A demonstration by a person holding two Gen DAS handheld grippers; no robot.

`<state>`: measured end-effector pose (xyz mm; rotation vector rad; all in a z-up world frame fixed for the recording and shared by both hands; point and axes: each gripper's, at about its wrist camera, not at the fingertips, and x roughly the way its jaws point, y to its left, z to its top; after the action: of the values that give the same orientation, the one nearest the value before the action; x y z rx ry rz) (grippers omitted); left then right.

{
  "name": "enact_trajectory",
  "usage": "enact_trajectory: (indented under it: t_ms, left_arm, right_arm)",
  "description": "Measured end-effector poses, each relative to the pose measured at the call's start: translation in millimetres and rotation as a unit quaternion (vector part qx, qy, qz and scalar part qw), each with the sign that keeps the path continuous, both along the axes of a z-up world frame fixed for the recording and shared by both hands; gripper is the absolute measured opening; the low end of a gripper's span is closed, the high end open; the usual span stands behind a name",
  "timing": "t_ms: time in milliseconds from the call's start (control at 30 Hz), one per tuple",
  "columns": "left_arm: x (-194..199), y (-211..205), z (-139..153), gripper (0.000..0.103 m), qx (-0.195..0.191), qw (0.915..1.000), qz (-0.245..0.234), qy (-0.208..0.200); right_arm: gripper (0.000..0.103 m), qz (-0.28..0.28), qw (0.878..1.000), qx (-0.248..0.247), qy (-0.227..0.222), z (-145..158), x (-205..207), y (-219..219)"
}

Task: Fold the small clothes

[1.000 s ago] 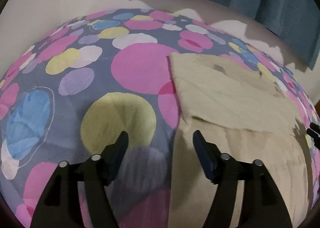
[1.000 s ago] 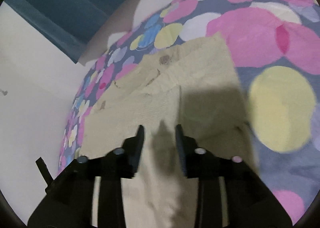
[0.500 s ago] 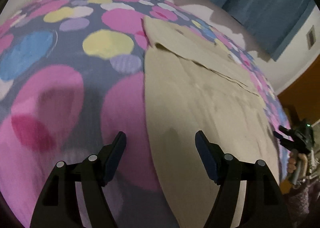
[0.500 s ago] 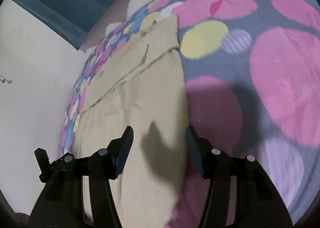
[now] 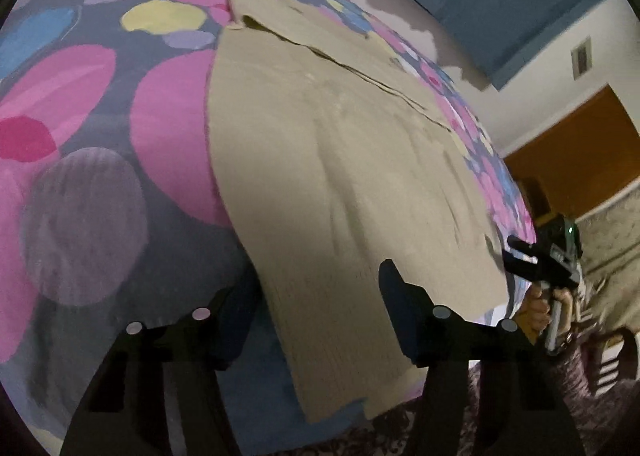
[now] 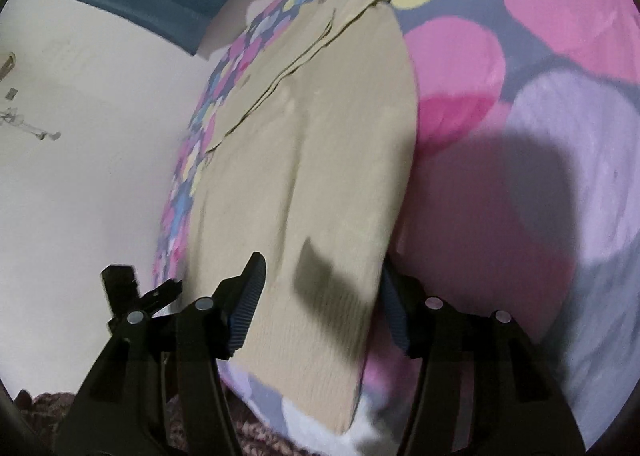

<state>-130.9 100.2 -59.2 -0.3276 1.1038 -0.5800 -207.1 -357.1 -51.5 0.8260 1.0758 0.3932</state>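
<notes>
Two tongs stand spread over a beige garment lying flat on the spotted bedsheet (image 5: pixel 80 184). Left tongs (image 5: pixel 316 320), jaws just narrowed, straddle the garment's (image 5: pixel 340 176) near edge, pinching nothing. Right tongs (image 6: pixel 320 300), jaws barely widened, frame its (image 6: pixel 320 160) near end.
</notes>
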Motion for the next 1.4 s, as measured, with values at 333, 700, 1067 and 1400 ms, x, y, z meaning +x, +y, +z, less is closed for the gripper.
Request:
enact_trajectory:
  t_ms: [333, 700, 1067, 1400]
  left_arm:
    - [-13, -20, -9, 0.017, -0.012, 0.9993, -0.032, 0.018]
    - [-4, -1, 29, 0.004, -0.056, 0.9981, 0.005, -0.025]
    - [120, -25, 30, 0.004, -0.063, 0.996, 0.034, -0.054]
    - [164, -32, -3, 0.014, -0.042, 0.9984, 0.008, -0.036]
  right_arm:
    - [0.048, 0.056, 0.998, 0.014, 0.003, 4, -30, 19]
    - [0.005, 0.06, 0.997, 0.012, -0.057, 43, 2, 24]
    - [0.005, -0.022, 0.997, 0.054, -0.048, 23, 128, -24]
    - [0.015, -0.054, 0.995, 0.079, 0.01, -33, 175, -38]
